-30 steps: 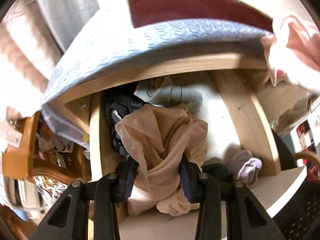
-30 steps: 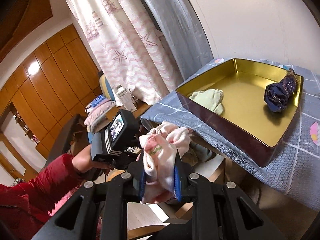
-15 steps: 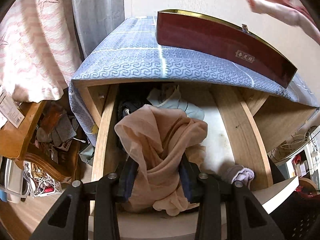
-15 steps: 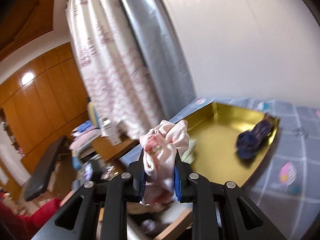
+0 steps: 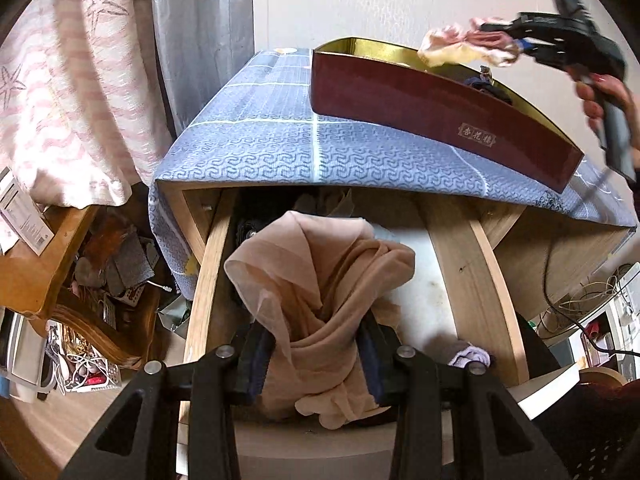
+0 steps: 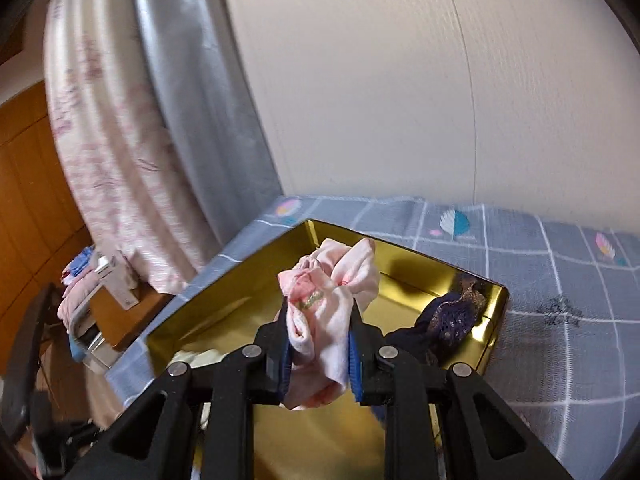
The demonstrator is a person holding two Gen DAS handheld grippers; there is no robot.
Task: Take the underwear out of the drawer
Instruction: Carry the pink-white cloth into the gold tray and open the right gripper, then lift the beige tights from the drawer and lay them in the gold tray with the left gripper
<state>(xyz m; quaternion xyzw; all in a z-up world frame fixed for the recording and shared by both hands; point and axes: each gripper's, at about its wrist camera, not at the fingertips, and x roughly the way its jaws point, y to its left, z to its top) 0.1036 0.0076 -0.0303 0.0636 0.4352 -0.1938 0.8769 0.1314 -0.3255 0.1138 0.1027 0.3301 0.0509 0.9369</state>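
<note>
Left wrist view shows the only clear writing: a small gold stamp of three characters on the glossy maroon side of the box (image 5: 440,108), too small to read with certainty; a white printed carton (image 5: 20,216) far to the left of the claw carries lines of text that are also too fine to make out. The left gripper (image 5: 316,356) pinches a sheer, beige bundle of hosiery (image 5: 320,280), thin and crumpled, which rises in soft folds ahead of the blue-padded fingers and above the open wooden drawer (image 5: 468,280). Just right of the claw a small lilac knitted piece (image 5: 470,358) lies in the drawer. Beyond the bundle, a blue-grey woven cloth (image 5: 260,148) with a scroll pattern covers the top of the furniture. In the right wrist view, the right gripper (image 6: 320,352) is clamped on soft pink underwear (image 6: 324,304), cottony, with a green-and-red print, held over the box's shiny gold interior (image 6: 224,304). To the right of this claw, inside the box, lies a dark navy embroidered garment (image 6: 448,316); to the lower left, a pale yellow-green fabric (image 6: 196,358).
</note>
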